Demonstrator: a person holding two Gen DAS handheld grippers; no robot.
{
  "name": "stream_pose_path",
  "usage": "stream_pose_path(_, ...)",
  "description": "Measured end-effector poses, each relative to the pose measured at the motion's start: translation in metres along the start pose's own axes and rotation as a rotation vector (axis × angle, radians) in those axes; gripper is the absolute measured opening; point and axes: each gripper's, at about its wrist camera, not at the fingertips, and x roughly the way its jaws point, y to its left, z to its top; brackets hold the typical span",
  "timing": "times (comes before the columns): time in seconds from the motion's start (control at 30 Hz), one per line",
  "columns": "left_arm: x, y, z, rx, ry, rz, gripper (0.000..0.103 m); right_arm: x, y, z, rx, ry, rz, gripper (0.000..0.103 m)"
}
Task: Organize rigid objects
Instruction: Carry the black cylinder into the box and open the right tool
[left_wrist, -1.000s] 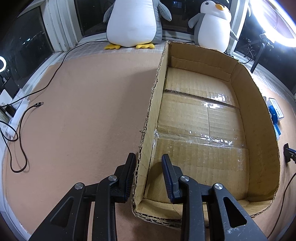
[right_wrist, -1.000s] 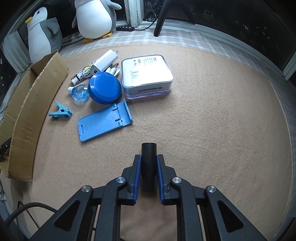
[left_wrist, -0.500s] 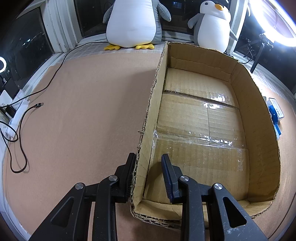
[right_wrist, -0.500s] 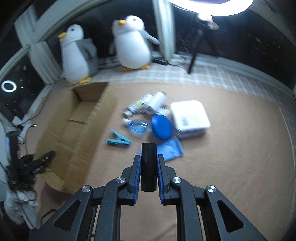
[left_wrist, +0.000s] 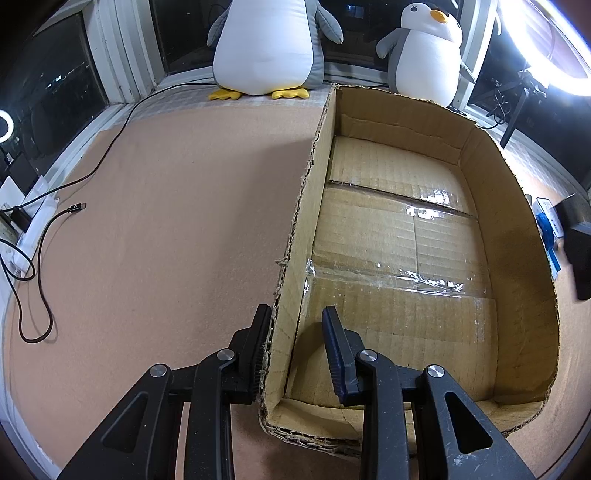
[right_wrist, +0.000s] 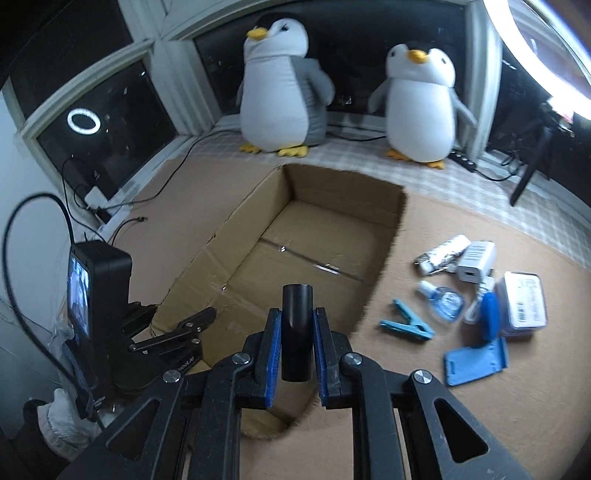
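Observation:
My right gripper (right_wrist: 297, 314) is shut on a black tube (right_wrist: 296, 332), held upright above the near end of the open cardboard box (right_wrist: 347, 188). The box (left_wrist: 509, 206) has nothing inside. My left gripper (left_wrist: 295, 312) is open and straddles the box's left wall near the front corner: the outer finger touches the wall, the inner one stands apart. On the carpet right of the box lie a blue clip (right_wrist: 406, 325), a blue phone stand (right_wrist: 476, 360), a blue round case (right_wrist: 489, 317), a clear-lidded box (right_wrist: 522, 304), a small bottle (right_wrist: 445, 301) and a white charger (right_wrist: 476, 260).
Two penguin plush toys (left_wrist: 266, 48) (left_wrist: 424, 51) sit on the sill behind the box. Black cables (left_wrist: 40, 251) and a white power strip (left_wrist: 33, 225) lie at the carpet's left edge. A light stand (right_wrist: 528, 173) rises at the back right.
My right gripper has swung left with the black tube, from over the pile of items to above the box's near end. The left gripper has stayed at the box wall.

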Motion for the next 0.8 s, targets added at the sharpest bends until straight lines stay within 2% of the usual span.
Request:
stream_pose_path(0.27, 0.0, 0.0, 0.0, -0.002, -0.001, -0.001, 0.031, 0.039, 0.018, 0.0, -0.023, 0.075, 0.013, 0.015)
stream_pose_path(0.57, 0.0, 0.0, 0.0, -0.002, -0.001, -0.001, 0.031, 0.052, 0.02, -0.003, -0.033, 0.109, 0.018, 0.017)
stream_pose_path(0.6, 0.0, 0.0, 0.0, -0.002, -0.001, -0.001, 0.031, 0.052, 0.02, -0.003, -0.031, 0.11, 0.021, 0.019)
stream_pose_path(0.67, 0.0, 0.0, 0.0, -0.001, -0.001, 0.0, 0.031, 0.05, 0.019, -0.002, -0.022, 0.101, 0.035, 0.041)
stream_pose_path(0.7, 0.0, 0.0, 0.0, -0.002, -0.001, -0.001, 0.031, 0.047, 0.019, -0.002, -0.02, 0.092, 0.034, 0.046)
stream_pose_path(0.73, 0.0, 0.0, 0.0, -0.002, -0.001, -0.001, 0.031, 0.046, 0.019, -0.001, -0.018, 0.085, 0.034, 0.049)
stream_pose_path(0.8, 0.0, 0.0, 0.001, -0.002, -0.001, -0.001, 0.031, 0.042, 0.017, -0.001, -0.008, 0.078, 0.039, 0.049)
